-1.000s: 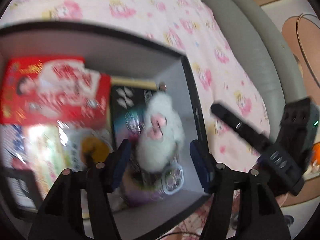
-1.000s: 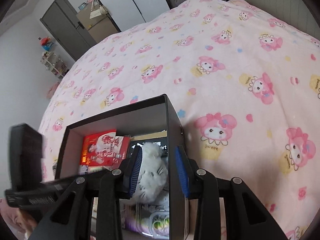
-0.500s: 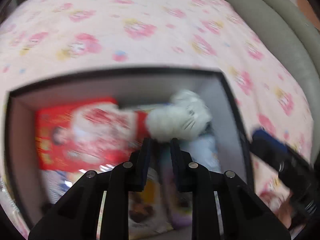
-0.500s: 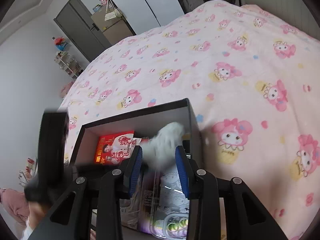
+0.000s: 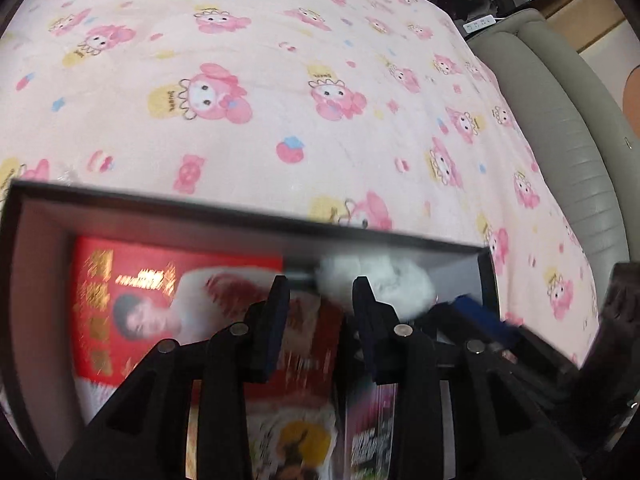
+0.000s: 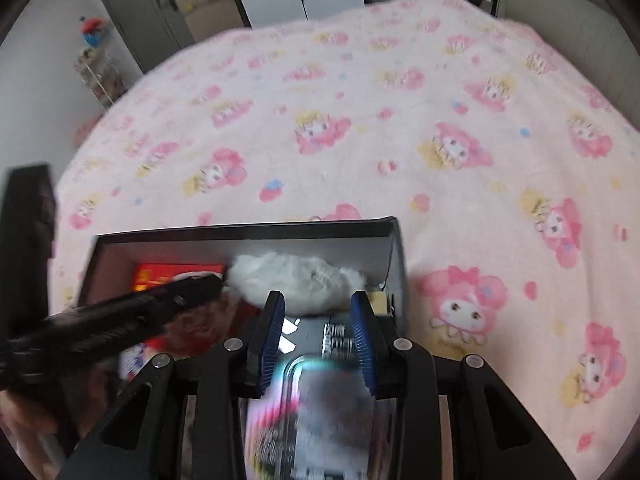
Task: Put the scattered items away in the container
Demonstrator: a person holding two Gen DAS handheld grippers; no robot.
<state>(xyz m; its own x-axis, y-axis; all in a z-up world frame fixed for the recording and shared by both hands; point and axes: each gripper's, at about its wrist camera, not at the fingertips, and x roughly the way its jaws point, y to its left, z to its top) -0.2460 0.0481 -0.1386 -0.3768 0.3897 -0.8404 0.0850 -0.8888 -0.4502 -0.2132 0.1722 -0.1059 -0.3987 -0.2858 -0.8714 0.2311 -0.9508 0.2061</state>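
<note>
Container: a black box with pale inner walls lies on the bed, filling the lower half of the left wrist view; in the right wrist view it sits lower centre.
White plush toy: it lies inside the box against the far wall, toward the right-hand corner; blurred, so its face cannot be read.
Red packet: a flat red pack with gold print and a printed portrait lies in the left part of the box; in the right wrist view only its upper edge shows.
Other contents: a dark printed pack lies below the plush toy, and more colourful packs lie lower in both views, too blurred to name.
Left tongs: over the box interior, pointing down into it; the jaws stand partly apart after just opening a little, with nothing between them. Seen from the right wrist they enter from the left edge, tips just beside the plush toy.
Right tongs: over the right half of the box, jaws partly apart and just narrowed slightly, gripping nothing; the plush toy lies just beyond the tips.
Bed: a pink blanket printed with cartoon rabbits covers it around the box.
Sofa: a grey cushioned edge runs down the right of the left wrist view.
</note>
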